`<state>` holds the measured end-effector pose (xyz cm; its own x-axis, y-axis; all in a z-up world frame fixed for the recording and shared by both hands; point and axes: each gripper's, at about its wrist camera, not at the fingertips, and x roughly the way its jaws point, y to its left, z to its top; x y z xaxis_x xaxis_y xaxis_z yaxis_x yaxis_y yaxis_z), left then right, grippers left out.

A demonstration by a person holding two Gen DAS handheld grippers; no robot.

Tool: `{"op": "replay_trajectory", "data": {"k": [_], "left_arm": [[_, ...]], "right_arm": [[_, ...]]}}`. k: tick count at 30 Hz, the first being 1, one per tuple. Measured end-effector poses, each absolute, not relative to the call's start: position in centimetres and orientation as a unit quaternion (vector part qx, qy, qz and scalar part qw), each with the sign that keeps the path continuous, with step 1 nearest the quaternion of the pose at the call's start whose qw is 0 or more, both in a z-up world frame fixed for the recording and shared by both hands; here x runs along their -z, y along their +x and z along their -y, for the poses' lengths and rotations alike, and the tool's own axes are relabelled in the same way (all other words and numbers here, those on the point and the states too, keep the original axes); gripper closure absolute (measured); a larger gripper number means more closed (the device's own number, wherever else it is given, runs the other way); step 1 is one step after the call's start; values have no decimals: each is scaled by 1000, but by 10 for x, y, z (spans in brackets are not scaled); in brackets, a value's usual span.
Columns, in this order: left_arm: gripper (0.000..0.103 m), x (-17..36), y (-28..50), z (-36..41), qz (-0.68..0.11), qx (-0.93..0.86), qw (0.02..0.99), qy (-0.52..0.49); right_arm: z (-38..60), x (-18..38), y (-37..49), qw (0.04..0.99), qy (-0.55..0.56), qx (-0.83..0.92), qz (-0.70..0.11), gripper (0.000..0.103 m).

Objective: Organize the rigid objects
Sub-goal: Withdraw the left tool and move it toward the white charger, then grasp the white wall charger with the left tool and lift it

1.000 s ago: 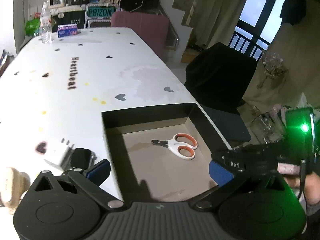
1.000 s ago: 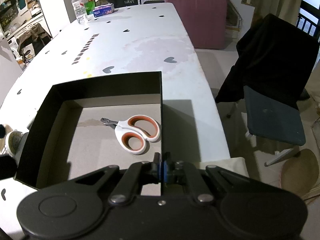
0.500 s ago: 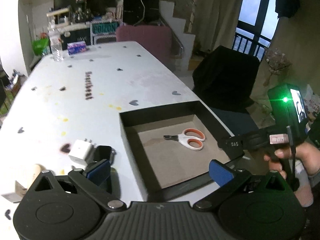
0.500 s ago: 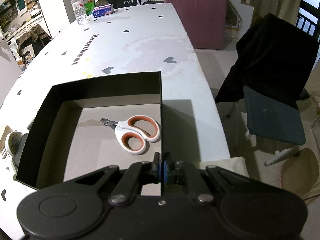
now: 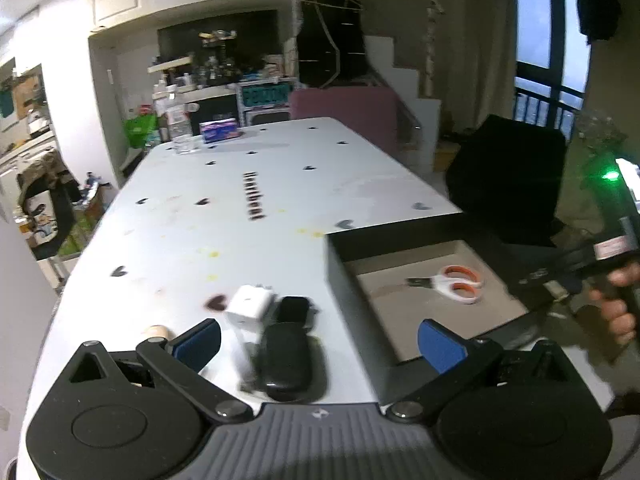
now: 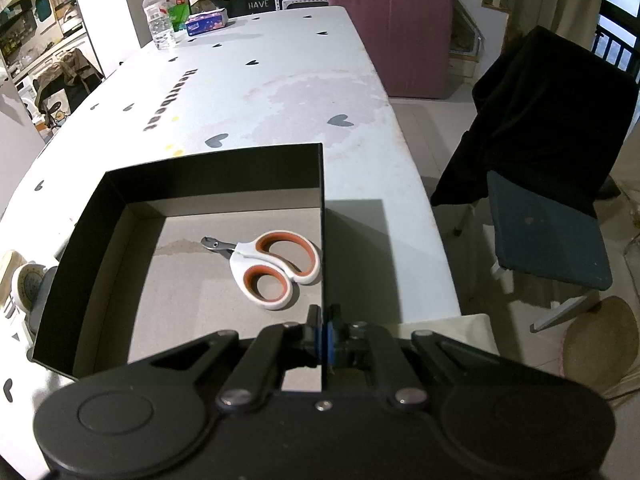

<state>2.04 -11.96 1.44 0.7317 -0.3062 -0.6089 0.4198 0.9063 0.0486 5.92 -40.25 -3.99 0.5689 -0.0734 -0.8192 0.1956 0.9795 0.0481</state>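
Observation:
A black open box [image 6: 92, 248] with a grey floor stands at the near right edge of the white table [image 6: 260, 80]. White and orange scissors [image 6: 272, 268] lie inside it, also visible in the left wrist view [image 5: 452, 282]. My right gripper [image 6: 324, 334] is shut on the box's right wall [image 6: 322, 220]. My left gripper [image 5: 320, 346] is open, hovering left of the box [image 5: 340, 256]. Below and between its blue pads [image 5: 198, 344] lies a black oval case [image 5: 286, 364]. A white charger [image 5: 250, 304] and a small black item [image 5: 294, 310] sit just beyond the case.
A water bottle [image 6: 158, 20] and a tissue pack [image 6: 206, 22] stand at the table's far end. A chair draped in black cloth [image 6: 548, 152] is right of the table. A round beige item [image 6: 24, 284] lies left of the box. A hand [image 5: 616, 308] holds the right gripper.
My left gripper has swung left, away from the box; the black oval case and the charger now lie between its open fingers. The right gripper has stayed clamped on the box wall.

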Motion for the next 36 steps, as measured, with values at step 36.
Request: {"op": "replay_trajectory", "data": {"k": [36], "left_arm": [[30, 45, 111, -53, -395, 18, 919, 8]], "right_arm": [[395, 41, 55, 890, 69, 112, -437, 99]]}}
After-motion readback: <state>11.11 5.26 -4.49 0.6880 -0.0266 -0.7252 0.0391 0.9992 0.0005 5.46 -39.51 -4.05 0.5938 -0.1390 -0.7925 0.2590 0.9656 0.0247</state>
